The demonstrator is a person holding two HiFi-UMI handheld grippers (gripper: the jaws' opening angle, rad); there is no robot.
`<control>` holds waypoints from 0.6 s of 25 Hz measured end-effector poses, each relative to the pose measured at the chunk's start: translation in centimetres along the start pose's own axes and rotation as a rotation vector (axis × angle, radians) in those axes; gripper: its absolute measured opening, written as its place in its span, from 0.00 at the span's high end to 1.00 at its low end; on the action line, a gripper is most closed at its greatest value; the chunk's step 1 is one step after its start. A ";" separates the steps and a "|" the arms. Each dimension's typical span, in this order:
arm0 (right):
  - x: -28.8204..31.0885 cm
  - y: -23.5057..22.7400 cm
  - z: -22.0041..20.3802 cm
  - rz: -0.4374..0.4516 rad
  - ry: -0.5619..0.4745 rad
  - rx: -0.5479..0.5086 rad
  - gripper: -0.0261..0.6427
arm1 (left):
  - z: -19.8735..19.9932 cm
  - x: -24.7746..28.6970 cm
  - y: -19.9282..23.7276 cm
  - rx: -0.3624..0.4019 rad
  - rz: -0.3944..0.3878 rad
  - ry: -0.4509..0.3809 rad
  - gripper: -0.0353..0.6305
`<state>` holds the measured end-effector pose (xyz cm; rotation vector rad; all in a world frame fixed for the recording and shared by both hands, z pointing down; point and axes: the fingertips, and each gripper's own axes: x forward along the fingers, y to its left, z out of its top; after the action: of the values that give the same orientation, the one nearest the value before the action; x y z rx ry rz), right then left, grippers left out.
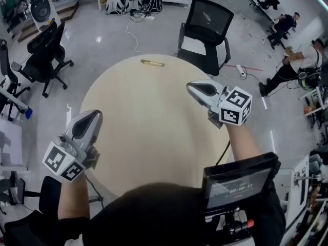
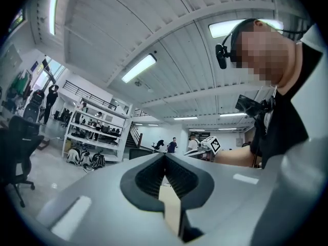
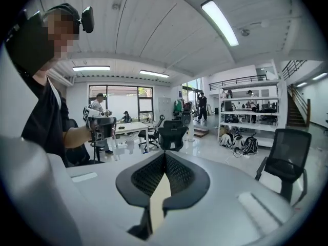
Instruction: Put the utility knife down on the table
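Note:
The utility knife (image 1: 152, 62), slim and yellowish, lies alone near the far edge of the round pale wooden table (image 1: 148, 132). Both grippers are held up in the air, far from the knife. My left gripper (image 1: 95, 115) hangs over the table's left rim, jaws together with nothing between them; in the left gripper view the tips (image 2: 164, 155) meet, pointing level across the room. My right gripper (image 1: 190, 86) is above the table's right part, also shut and empty, its tips (image 3: 165, 154) touching. Neither gripper view shows the knife.
A black office chair (image 1: 207, 27) stands at the table's far side, and more chairs (image 1: 43, 55) stand to the left. Bags (image 1: 133, 3) lie by a shelf at the back. People (image 1: 292, 65) are at the right. A small screen (image 1: 238, 181) hangs at my chest.

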<state>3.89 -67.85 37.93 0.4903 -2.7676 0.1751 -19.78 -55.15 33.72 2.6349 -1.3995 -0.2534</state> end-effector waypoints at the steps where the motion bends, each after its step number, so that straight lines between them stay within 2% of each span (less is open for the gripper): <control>1: -0.7 1.2 -0.4 -0.011 -0.011 0.019 0.94 | -0.3 -0.8 -0.8 -0.014 -0.015 0.009 0.95; 5: -3.0 5.4 -0.4 -0.027 -0.069 0.064 0.94 | -0.2 -3.8 -3.4 -0.051 -0.042 0.016 0.95; 9: -6.1 9.4 -0.5 0.003 -0.116 0.093 0.94 | 0.5 -6.3 -7.0 -0.066 -0.011 0.012 0.95; 15: -14.6 11.5 -0.8 0.059 -0.198 0.080 0.94 | 0.1 -5.2 -16.8 -0.092 0.003 -0.024 0.95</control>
<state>13.00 -52.41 33.10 0.4700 -2.9801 0.2655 -9.16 -41.50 30.54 2.5638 -1.3649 -0.3412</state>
